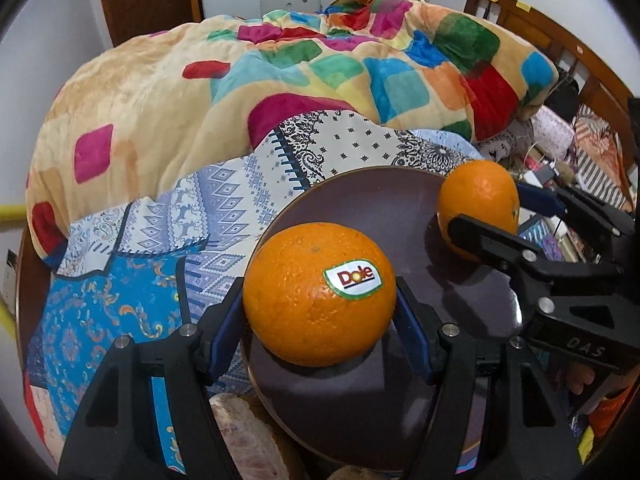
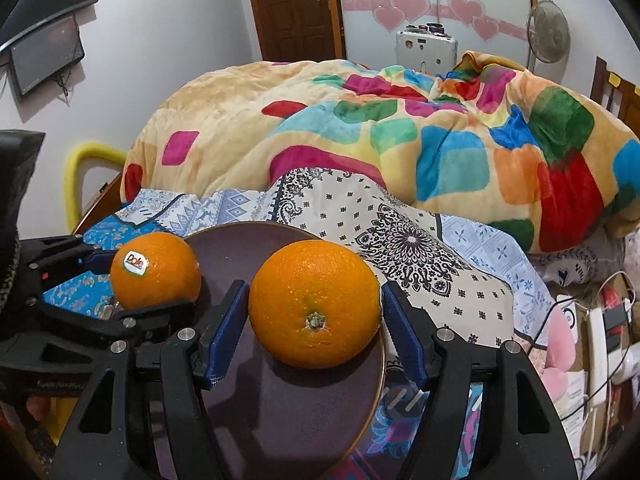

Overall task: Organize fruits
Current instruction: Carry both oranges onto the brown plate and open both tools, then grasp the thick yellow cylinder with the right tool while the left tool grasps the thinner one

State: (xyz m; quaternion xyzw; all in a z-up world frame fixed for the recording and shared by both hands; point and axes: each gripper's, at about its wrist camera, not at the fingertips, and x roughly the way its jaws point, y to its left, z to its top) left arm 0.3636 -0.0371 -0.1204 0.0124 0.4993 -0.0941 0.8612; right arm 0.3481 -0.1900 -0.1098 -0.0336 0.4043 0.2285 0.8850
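Note:
A Dole-stickered orange [image 1: 318, 292] sits on a dark purple plate [image 1: 360, 208], between the blue pads of my left gripper [image 1: 320, 312], which touch its sides. It also shows in the right wrist view [image 2: 156, 272]. A second orange [image 2: 314, 304] rests on the same plate [image 2: 280, 400] between the pads of my right gripper [image 2: 314, 328]; a small gap shows at the left pad. In the left wrist view this orange [image 1: 478, 200] and the right gripper [image 1: 492, 216] stand at the plate's right side.
The plate lies on a patterned blue and white bedsheet [image 1: 160, 240]. A thick colourful blanket [image 1: 280, 80] is heaped behind it. Cables and clutter [image 2: 592, 328] lie to the right of the bed. A pinkish peeled fruit [image 1: 248, 440] lies by the plate's near-left edge.

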